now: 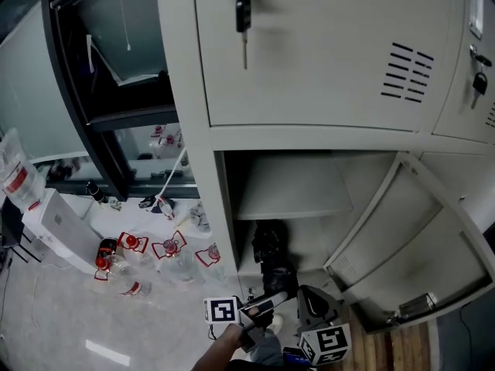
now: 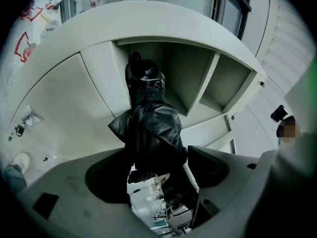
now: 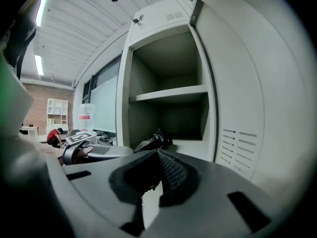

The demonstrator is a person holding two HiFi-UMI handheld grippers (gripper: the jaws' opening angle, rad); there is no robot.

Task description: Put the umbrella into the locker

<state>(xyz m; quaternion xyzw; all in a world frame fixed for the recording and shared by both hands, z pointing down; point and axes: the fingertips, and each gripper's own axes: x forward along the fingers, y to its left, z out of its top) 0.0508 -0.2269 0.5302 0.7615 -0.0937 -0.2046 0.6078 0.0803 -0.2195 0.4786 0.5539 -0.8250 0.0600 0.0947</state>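
Your left tongs (image 2: pixel 156 155) stand spread, with the black umbrella (image 2: pixel 148 123) running between them toward 12 o'clock onto the open locker's (image 2: pixel 198 68) floor. Your right tongs (image 3: pixel 157 155) are pressed together, empty. Only the head view shows the key (image 1: pixel 243 14) hanging above.

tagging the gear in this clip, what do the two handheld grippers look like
The left gripper and right gripper share one build: pale grey moulded shells with dark pads lining the jaws, finely ribbed in the right gripper view. Each carries a white cube printed with black square markers: the left cube and the right cube.
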